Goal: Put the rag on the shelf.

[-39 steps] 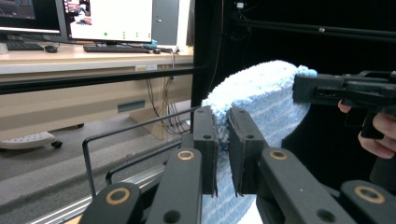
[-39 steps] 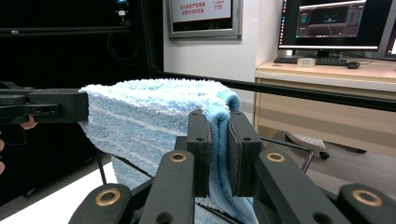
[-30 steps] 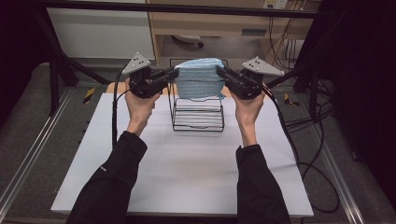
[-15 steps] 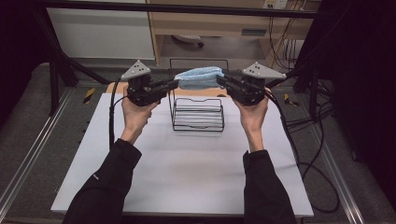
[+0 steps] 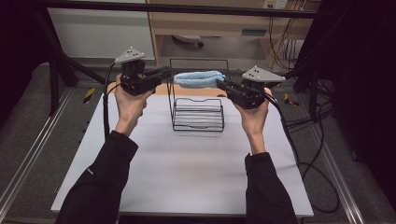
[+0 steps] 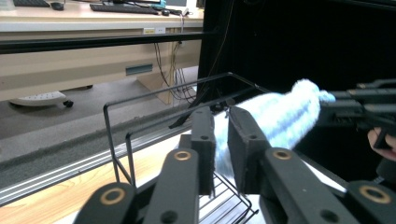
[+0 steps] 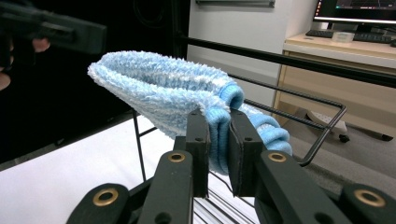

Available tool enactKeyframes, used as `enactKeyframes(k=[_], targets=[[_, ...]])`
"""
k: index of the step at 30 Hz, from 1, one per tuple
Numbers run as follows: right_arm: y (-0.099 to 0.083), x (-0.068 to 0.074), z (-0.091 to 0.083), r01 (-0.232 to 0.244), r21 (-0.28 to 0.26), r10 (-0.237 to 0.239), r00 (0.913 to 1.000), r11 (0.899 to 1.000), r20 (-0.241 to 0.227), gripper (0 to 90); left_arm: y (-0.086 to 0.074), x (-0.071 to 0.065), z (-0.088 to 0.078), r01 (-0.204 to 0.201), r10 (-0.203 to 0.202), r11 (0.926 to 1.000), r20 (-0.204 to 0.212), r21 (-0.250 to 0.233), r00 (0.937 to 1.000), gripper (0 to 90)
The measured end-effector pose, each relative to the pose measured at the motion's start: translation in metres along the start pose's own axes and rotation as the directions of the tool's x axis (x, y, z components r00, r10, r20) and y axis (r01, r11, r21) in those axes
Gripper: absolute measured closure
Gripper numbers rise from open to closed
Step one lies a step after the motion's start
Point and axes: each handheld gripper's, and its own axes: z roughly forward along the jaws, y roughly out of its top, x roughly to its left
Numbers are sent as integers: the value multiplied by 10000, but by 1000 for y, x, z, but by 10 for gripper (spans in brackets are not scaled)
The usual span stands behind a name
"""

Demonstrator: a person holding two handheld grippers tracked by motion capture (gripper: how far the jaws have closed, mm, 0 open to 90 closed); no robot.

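A fluffy light-blue cloth (image 5: pixel 198 79) hangs stretched between my two grippers, above a black wire rack (image 5: pixel 198 112) at the back middle of the white table (image 5: pixel 187 163). My left gripper (image 5: pixel 169 74) is shut on the cloth's left end, and its view has the blue pile (image 6: pixel 280 116) pinched between the jaws. My right gripper (image 5: pixel 220 84) is shut on the right end, where a ribbed blue hem (image 7: pixel 219 126) sits between its jaws. The cloth sags slightly and rides above the rack's top bar.
The rack's tall back frame (image 5: pixel 198 60) rises behind the cloth. A wooden desk (image 5: pixel 224 23) stands beyond the table, cables (image 5: pixel 303 126) trail at the right, and metal rails (image 5: pixel 28 154) run along the table's sides.
Both grippers have spread apart and lifted, pulling the cloth from a hanging drape over the rack into a narrow taut band above it.
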Motion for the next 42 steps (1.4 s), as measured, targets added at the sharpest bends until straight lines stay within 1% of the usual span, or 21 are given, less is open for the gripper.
enactKeyframes(k=[1, 5, 7, 13, 19, 24, 29, 32, 33, 36, 39, 42], targets=[[0, 0, 0, 14, 4, -14, 10000, 10000, 6, 807, 3, 0, 3, 83, -84, 9999, 23, 143, 10000, 825], [-1, 0, 0, 96, 5, -96, 9999, 10000, -27, 806, 8, -1, 15, 109, -106, 9985, -66, 535, 9999, 857], [-2, 0, -1, 73, 1, -73, 10000, 10000, -43, 804, 8, -2, 20, 105, -107, 9973, 23, 721, 9999, 869], [-5, 0, -1, 40, 43, -40, 9999, 10000, -109, 786, -2, -10, 23, -232, 194, 9940, 368, 1068, 9991, 886], [-6, 2, -4, 93, 209, -89, 9998, 9997, -200, 747, -12, -10, 23, -263, 197, 9911, 517, 1301, 9985, 890], [-6, 3, -6, 131, 464, -114, 9993, 9988, -363, 674, -18, -11, 25, -483, 408, 9868, 514, 1544, 9978, 891], [-5, 4, -10, 156, 561, -130, 9988, 9983, -472, 582, -22, -12, 28, -616, 545, 9848, 480, 1623, 9974, 892], [-4, 5, -13, 114, 456, -90, 9986, 9989, -524, 535, -24, -12, 28, -670, 602, 9842, 456, 1641, 9971, 892], [-3, 5, -15, 163, 408, -142, 9986, 9990, -513, 515, -25, -12, 28, -665, 599, 9844, 450, 1626, 9972, 892], [1, 5, -17, 134, 254, -121, 9988, 9996, -476, 486, -26, -11, 29, -703, 640, 9836, 431, 1662, 9970, 892], [4, 6, -18, 41, 127, -35, 9988, 9999, -494, 498, -28, -12, 29, -784, 732, 9831, 373, 1657, 9966, 892], [6, 7, -17, -96, 175, 107, 9979, 9998, -638, 592, -30, -14, 26, -893, 833, 9820, 427, 1664, 9956, 892]])
